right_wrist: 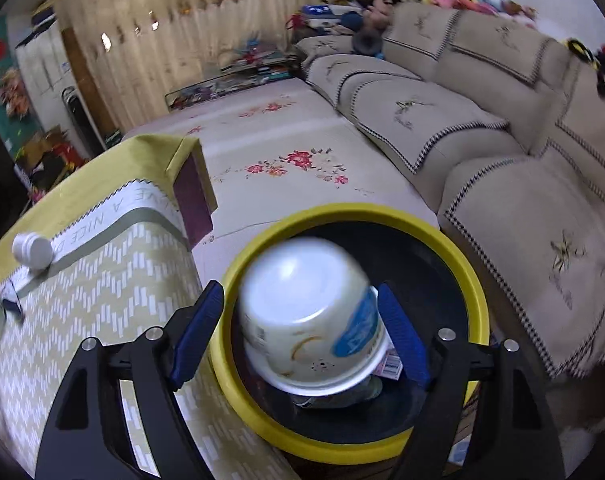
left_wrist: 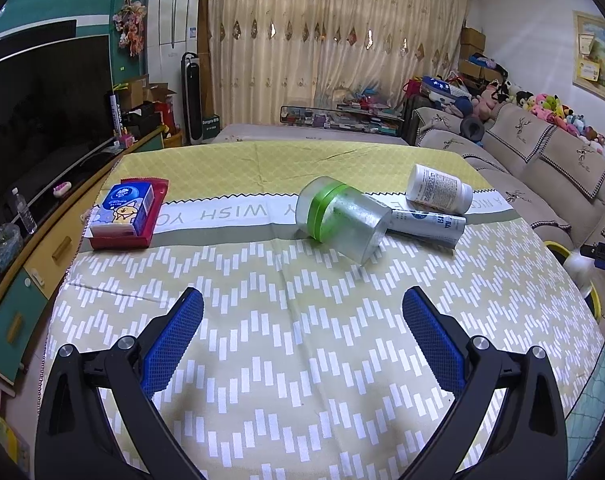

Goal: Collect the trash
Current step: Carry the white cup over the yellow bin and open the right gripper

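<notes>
My left gripper (left_wrist: 302,300) is open and empty above the patterned tablecloth (left_wrist: 302,360). Ahead of it lie a clear jar with a green band (left_wrist: 338,218), a white pill bottle (left_wrist: 438,189) and a white tube (left_wrist: 428,222), all on their sides. My right gripper (right_wrist: 300,300) is open over a yellow-rimmed black bin (right_wrist: 474,280) beside the table. A white paper cup (right_wrist: 312,316), upside down and blurred, is between the fingers and over the bin; I cannot tell whether the pads touch it. The pill bottle (right_wrist: 32,250) also shows at the left.
A red tray (left_wrist: 122,236) holding a blue tissue pack (left_wrist: 124,210) sits at the table's left. A TV cabinet (left_wrist: 42,256) runs along the left. A beige sofa (right_wrist: 502,160) stands right of the bin. Other trash lies in the bin's bottom (right_wrist: 390,368).
</notes>
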`<action>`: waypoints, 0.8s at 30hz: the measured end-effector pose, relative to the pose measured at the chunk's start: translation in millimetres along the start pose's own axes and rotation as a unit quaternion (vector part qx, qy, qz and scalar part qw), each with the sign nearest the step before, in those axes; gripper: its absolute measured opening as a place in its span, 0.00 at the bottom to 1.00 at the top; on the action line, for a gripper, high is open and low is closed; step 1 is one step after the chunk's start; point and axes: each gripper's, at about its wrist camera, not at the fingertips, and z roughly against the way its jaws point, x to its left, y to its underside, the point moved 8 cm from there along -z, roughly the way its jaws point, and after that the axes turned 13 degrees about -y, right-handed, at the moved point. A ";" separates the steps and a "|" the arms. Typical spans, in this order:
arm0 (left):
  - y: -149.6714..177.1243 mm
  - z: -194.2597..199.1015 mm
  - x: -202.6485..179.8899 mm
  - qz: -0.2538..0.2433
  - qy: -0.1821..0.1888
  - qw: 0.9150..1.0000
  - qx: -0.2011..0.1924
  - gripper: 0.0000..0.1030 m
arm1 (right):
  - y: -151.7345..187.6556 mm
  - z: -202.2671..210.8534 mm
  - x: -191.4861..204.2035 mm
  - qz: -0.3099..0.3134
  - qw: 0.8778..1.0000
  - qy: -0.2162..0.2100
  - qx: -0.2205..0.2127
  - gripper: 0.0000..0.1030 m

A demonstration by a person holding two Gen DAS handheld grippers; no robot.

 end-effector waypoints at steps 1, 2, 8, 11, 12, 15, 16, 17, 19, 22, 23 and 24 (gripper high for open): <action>0.2 -0.7 0.6 0.000 0.000 1.000 0.001 0.95 | 1.1 1.3 3.5 0.000 1.000 -0.005 -0.004 0.73; 0.3 -0.7 0.3 0.001 0.001 1.000 0.002 0.95 | 2.2 3.0 6.0 0.001 1.000 -0.012 -0.007 0.73; 0.1 -2.0 -0.6 0.000 0.004 1.000 0.003 0.95 | 3.4 17.1 62.6 0.035 0.996 -0.060 -0.050 0.74; 0.9 -2.2 -4.2 -0.006 0.005 1.000 0.009 0.95 | 6.8 19.0 90.2 0.064 0.993 -0.072 -0.066 0.74; 0.9 -3.0 -6.8 -0.008 0.012 1.000 0.018 0.95 | 8.5 19.4 97.6 0.076 0.992 -0.071 -0.070 0.74; -4.5 -2.5 -14.2 -0.012 0.032 0.999 0.032 0.95 | 12.2 18.6 112.8 0.106 0.989 -0.069 -0.080 0.74; -7.5 -2.3 -15.3 -0.015 0.034 0.999 0.031 0.95 | 13.6 17.7 115.7 0.109 0.988 -0.072 -0.081 0.74; -12.2 -2.6 -17.3 -0.021 0.035 0.999 0.029 0.95 | 17.1 15.4 118.8 0.111 0.987 -0.081 -0.079 0.74; -21.5 -5.6 -22.7 -0.039 0.042 0.998 0.028 0.95 | 17.0 13.2 121.1 0.110 0.987 -0.090 -0.074 0.74; -37.1 -17.3 -30.6 -0.080 0.044 0.996 0.014 0.95 | 16.6 13.2 121.5 0.103 0.987 -0.097 -0.076 0.74; -40.5 -21.7 -31.2 -0.088 0.045 0.995 0.013 0.95 | 16.8 11.6 122.0 0.101 0.987 -0.098 -0.073 0.74; -45.0 -29.5 -33.4 -0.097 0.058 0.993 0.015 0.95 | 17.4 11.2 122.1 0.100 0.987 -0.099 -0.072 0.74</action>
